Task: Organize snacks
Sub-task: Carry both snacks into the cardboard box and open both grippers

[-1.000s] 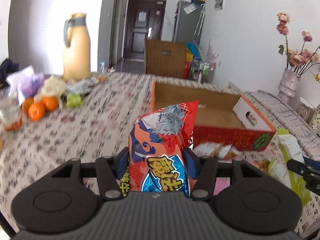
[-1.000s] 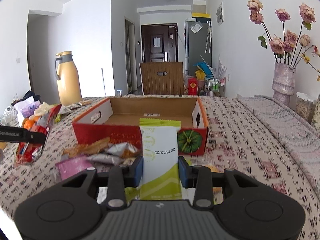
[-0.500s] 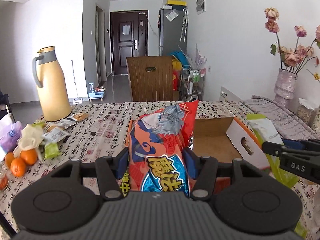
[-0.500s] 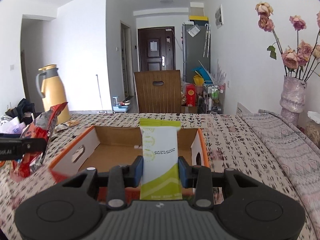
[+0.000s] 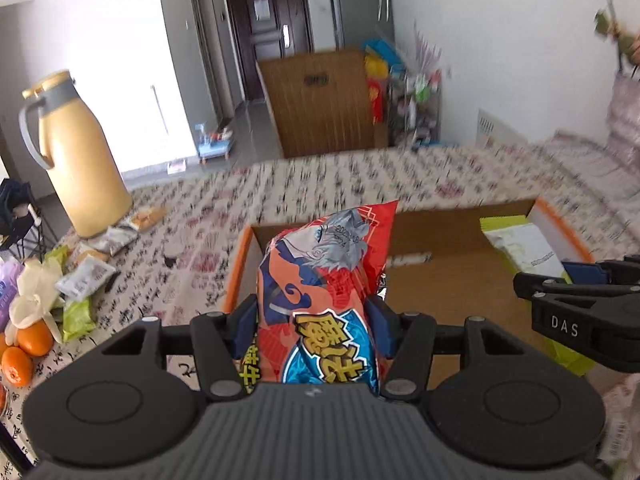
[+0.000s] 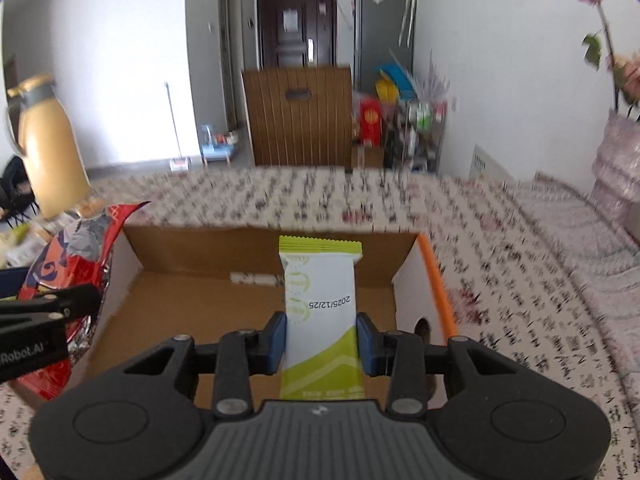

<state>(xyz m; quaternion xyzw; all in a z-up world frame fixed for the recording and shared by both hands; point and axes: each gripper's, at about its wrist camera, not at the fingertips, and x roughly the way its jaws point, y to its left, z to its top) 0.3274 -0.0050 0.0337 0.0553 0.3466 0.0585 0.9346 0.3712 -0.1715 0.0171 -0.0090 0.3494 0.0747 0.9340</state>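
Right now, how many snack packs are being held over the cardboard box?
2. The red snack bag is clamped in the left hand-held gripper over the cardboard box on its left side; the green-and-white snack packet is clamped in the right hand-held gripper over its right side.

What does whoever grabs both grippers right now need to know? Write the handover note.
Left gripper: shut on the red snack bag, held over the cardboard box.
Right gripper: shut on the green-and-white packet, also over the box.
Done: both snacks picked up and carried to the box; nothing seen lying inside yet.
Left: release both into the box, then fetch the loose snacks beside the yellow jug.
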